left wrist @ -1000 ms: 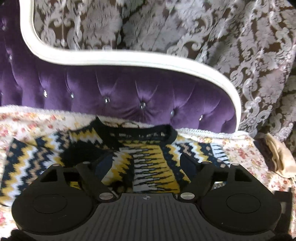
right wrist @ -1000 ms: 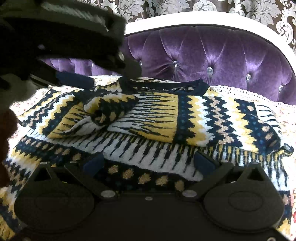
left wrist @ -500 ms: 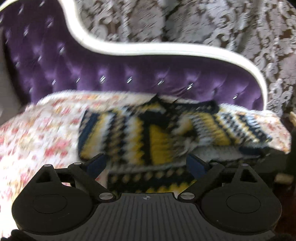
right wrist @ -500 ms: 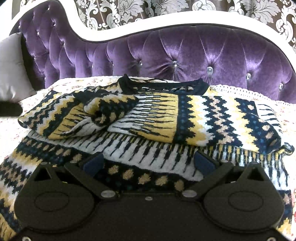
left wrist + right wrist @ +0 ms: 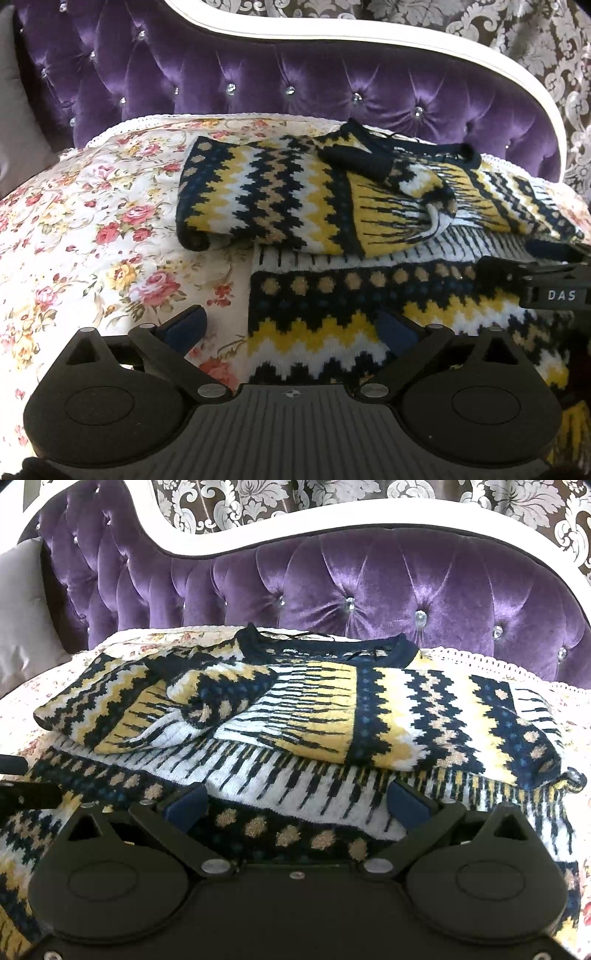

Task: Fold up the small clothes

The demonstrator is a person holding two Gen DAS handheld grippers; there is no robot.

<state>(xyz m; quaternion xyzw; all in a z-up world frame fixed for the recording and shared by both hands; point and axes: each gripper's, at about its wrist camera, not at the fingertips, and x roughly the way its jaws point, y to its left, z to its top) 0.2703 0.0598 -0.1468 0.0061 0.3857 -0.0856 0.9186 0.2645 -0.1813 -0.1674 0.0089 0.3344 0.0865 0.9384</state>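
Note:
A knitted sweater (image 5: pixel 280 192) with navy, yellow and white zigzag bands lies on a floral bedspread (image 5: pixel 81 221), both sleeves folded in across its chest. It also fills the right wrist view (image 5: pixel 369 716), collar at the far side. My left gripper (image 5: pixel 291 328) is open and empty, low over the sweater's lower left edge. My right gripper (image 5: pixel 295 805) is open and empty, low over the hem; its body shows at the right of the left wrist view (image 5: pixel 546 277).
A purple tufted headboard (image 5: pixel 369 587) with a white frame stands just behind the sweater. A grey pillow (image 5: pixel 22 609) sits at the far left. Patterned curtains (image 5: pixel 517 33) hang behind.
My left gripper has swung left and come down from near the collar to the sweater's lower left edge. The right gripper has stayed still over the hem.

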